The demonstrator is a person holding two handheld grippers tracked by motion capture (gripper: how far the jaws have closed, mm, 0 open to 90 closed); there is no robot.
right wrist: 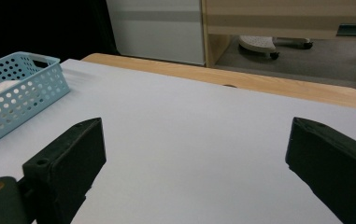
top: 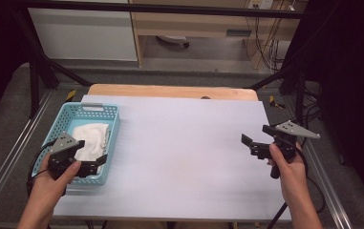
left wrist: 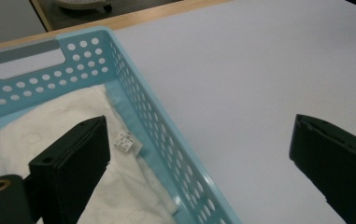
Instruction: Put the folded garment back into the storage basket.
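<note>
The open left claw (top: 95, 164) straddles the blue basket's (top: 114, 125) near right wall, over a white cloth (top: 90, 138). To grip well, shift both jaws inside, onto the cloth. The right claw (top: 256, 138) hovers open above the desk (top: 184, 143).

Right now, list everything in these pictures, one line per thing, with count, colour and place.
basket: one, light blue, perforated, at the table's left edge.
cloth: one, white, folded inside the basket, a small label on it.
table: one, white top with a wooden strip along its far edge.
left gripper: one, black with a grey plate, jaws open astride the basket's right wall, one jaw over the cloth.
right gripper: one, black with a grey plate, jaws open above the table's right side.
</note>
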